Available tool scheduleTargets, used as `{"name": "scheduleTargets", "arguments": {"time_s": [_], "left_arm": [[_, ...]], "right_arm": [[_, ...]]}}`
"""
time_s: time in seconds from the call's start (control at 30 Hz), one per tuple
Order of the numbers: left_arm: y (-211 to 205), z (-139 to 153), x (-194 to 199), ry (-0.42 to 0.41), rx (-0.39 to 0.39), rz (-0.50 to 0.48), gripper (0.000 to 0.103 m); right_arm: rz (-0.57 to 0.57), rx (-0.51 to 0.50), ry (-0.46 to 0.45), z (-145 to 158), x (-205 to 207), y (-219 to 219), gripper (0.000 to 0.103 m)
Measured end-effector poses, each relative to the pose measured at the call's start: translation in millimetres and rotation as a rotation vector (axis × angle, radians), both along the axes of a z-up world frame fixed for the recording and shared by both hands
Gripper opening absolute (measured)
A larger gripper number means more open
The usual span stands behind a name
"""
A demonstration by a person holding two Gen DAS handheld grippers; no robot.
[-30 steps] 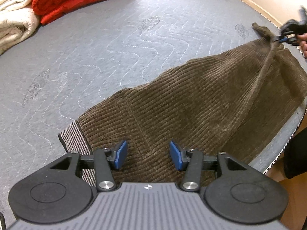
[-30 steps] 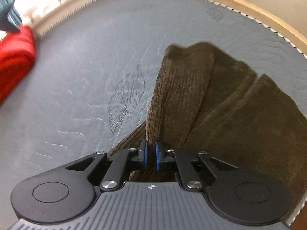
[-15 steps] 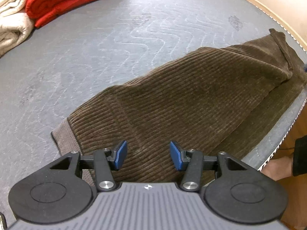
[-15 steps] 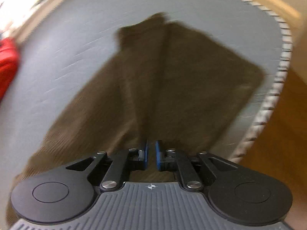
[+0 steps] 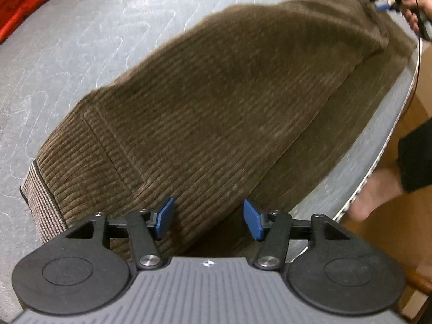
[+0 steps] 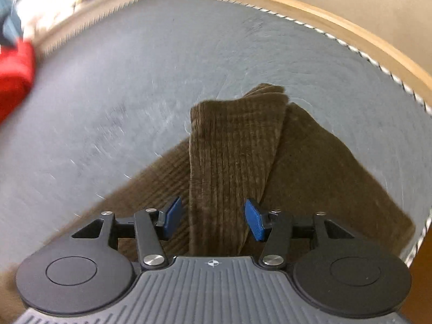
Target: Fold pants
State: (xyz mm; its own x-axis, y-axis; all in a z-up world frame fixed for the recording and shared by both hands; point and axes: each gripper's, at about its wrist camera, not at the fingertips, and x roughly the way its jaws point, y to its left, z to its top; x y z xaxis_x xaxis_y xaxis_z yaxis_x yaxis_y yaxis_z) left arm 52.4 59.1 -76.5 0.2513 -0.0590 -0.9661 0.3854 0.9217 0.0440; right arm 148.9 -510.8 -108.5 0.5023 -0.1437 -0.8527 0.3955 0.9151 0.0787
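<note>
Brown corduroy pants (image 5: 216, 102) lie folded lengthwise on the grey mattress (image 5: 81, 54), near its right edge. Left gripper (image 5: 208, 217) over the waistband end, jaws just widened, gripping nothing. Right gripper (image 6: 213, 220) at the hem end (cloth ridge between pads, untouched), jaws just opened.

The left wrist view looks steeply down from just behind its own hand-held gripper (image 5: 208, 217), close above the waistband end of the brown corduroy pants (image 5: 216, 102) on the grey mattress (image 5: 81, 48). It faces along the pants toward the leg ends, where the other hand-held gripper (image 5: 383, 0) shows at the top right. The right wrist view sits behind its hand-held gripper (image 6: 213, 220), close over those leg ends, facing the mattress's far wooden edge (image 6: 337, 19). Both views share the pants, the mattress and a red blanket (image 6: 13, 75).
</note>
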Motion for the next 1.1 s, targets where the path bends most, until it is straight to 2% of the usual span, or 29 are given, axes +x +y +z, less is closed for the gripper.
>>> {"name": "scheduleTargets", "arguments": {"time_s": [0.2, 0.23, 0.27, 0.3, 0.37, 0.43, 0.5, 0.53, 0.67, 0.73, 0.8, 0.93, 0.97, 1.0, 1.03, 1.1], "left_arm": [[4.1, -12.0, -3.3, 0.030, 0.055, -0.045, 0.065], [3.2, -13.2, -4.0, 0.031, 0.067, -0.054, 0.065], [1.9, -14.3, -4.6, 0.028, 0.081, -0.063, 0.065], [0.2, -15.4, -5.3, 0.024, 0.094, -0.073, 0.060], [-2.9, -17.0, -7.0, 0.004, 0.135, -0.093, 0.045], [-1.0, -15.0, -7.4, -0.013, 0.154, -0.112, 0.018], [4.8, -8.4, -9.6, -0.039, 0.158, -0.116, 0.011], [10.8, -0.3, -10.5, -0.055, 0.136, -0.106, 0.009], [40.0, 30.8, -21.4, -0.124, 0.062, -0.052, 0.008], [50.2, 40.4, -34.2, -0.137, 0.033, -0.036, 0.008], [55.2, 41.4, -43.1, -0.131, 0.026, -0.065, 0.008], [51.0, 31.4, -58.7, -0.058, 0.044, -0.130, 0.009], [45.7, 26.7, -61.2, -0.036, 0.057, -0.169, 0.010], [41.0, 23.4, -62.7, -0.022, 0.076, -0.191, 0.018], [39.4, 21.4, -63.1, -0.016, 0.099, -0.193, 0.020], [40.0, 29.2, -59.4, -0.040, 0.075, -0.177, 0.025]], "right_arm": [[0.008, -0.051, 0.033, -16.4, 21.9, -2.2, 0.052], [-0.007, -0.065, 0.028, -14.8, 22.9, -3.9, 0.041], [-0.036, -0.063, 0.012, -13.4, 23.4, -9.0, 0.022], [-0.073, -0.035, -0.005, -11.1, 21.9, -15.7, 0.012], [-0.196, 0.017, -0.054, -0.3, 8.4, -31.2, 0.008], [-0.308, 0.042, -0.127, 14.9, -11.6, -46.6, 0.007], [-0.415, 0.096, -0.180, 26.6, -36.1, -62.9, 0.007], [-0.459, 0.127, -0.204, 30.6, -49.0, -70.3, 0.007], [-0.584, 0.271, -0.254, 36.4, -101.6, -93.7, 0.007], [-0.601, 0.287, -0.227, 35.0, -120.6, -95.6, 0.007], [-0.630, 0.298, -0.179, 29.6, -139.2, -98.1, 0.007], [-0.692, 0.318, -0.074, 10.3, -166.3, -102.5, 0.007], [-0.700, 0.321, -0.063, 7.1, -168.0, -100.7, 0.007], [-0.696, 0.325, -0.053, 3.9, -167.5, -101.0, 0.007], [-0.679, 0.329, -0.045, 1.6, -163.8, -101.8, 0.007], [-0.660, 0.336, -0.052, 0.9, -159.1, -101.8, 0.010]]}}
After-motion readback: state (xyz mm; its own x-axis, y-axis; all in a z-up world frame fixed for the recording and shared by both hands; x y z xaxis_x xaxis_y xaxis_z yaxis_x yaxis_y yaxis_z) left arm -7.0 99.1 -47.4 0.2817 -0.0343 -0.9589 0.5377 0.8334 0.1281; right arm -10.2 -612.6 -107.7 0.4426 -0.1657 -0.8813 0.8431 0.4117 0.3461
